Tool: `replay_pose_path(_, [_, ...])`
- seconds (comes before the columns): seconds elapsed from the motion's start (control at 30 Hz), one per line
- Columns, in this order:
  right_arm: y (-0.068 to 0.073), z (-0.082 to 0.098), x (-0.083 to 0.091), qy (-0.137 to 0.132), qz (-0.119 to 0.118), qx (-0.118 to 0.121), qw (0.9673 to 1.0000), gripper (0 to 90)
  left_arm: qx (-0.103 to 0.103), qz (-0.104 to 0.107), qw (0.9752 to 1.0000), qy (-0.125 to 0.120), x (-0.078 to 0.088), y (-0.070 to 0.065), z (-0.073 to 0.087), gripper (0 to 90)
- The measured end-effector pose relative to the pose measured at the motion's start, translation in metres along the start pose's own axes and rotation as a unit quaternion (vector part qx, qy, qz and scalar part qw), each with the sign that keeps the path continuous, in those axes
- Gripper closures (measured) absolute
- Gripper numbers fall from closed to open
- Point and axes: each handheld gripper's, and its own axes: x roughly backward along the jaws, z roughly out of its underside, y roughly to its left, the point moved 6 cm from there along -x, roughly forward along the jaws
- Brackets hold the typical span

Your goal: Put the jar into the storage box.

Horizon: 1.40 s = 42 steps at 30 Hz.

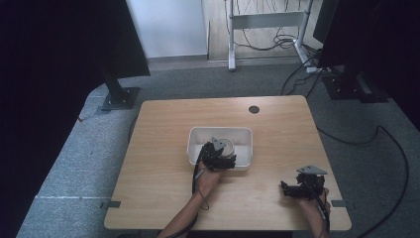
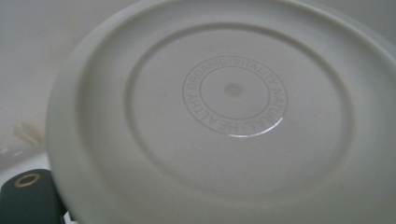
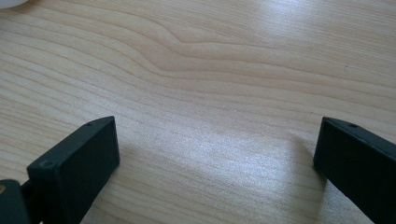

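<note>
A white round dish (image 2: 233, 116) stands tilted very close in the left gripper view, its underside toward the camera, with a ring of printed words around its middle. From above, the dish (image 1: 226, 145) lies inside a white tub (image 1: 243, 134) at the table's centre. My left gripper (image 1: 218, 157) reaches over the tub's near wall, right against the dish. One black finger (image 2: 28, 198) shows far out at the lower left, partly behind the dish's rim; the other is hidden. My right gripper (image 3: 215, 154) hovers open just over bare wood, and the high view places this right gripper (image 1: 292, 189) at the front right.
The wooden table (image 1: 163, 178) has a round cable hole (image 1: 254, 109) near its far edge. Around it is grey carpet with black stand bases (image 1: 120, 97), a white frame (image 1: 265, 20) and loose cables (image 1: 381, 131).
</note>
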Motion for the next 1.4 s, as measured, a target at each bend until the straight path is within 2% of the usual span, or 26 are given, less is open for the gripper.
replay_pose_path(0.2, [0.0,0.0,0.0,0.0,0.0,0.0,1.0,0.0,-0.001,0.003,0.9999,0.015,-0.001,0.0,0.0,9.8])
replay_pose_path(0.3, [0.0,0.0,0.0,0.0,0.0,0.0,1.0,0.0,0.005,0.004,0.9998,0.021,-0.002,0.0,0.001,7.1])
replay_pose_path(0.43, [0.0,0.0,0.0,0.0,0.0,0.0,1.0,0.0,0.006,0.0,0.9999,0.013,-0.001,0.0,0.0,3.0])
replay_pose_path(0.57, [0.0,0.0,0.0,0.0,0.0,0.0,1.0,0.0,0.001,0.006,1.0,0.003,0.004,-0.002,-0.004,2.9])
replay_pose_path(0.87, [0.0,0.0,0.0,0.0,0.0,0.0,1.0,0.0,-0.009,0.002,1.0,0.001,0.012,-0.003,-0.005,3.5])
replay_pose_path(1.4, [0.0,0.0,0.0,0.0,0.0,0.0,1.0,0.0,-0.021,0.015,0.9996,-0.007,0.027,-0.002,-0.005,4.5])
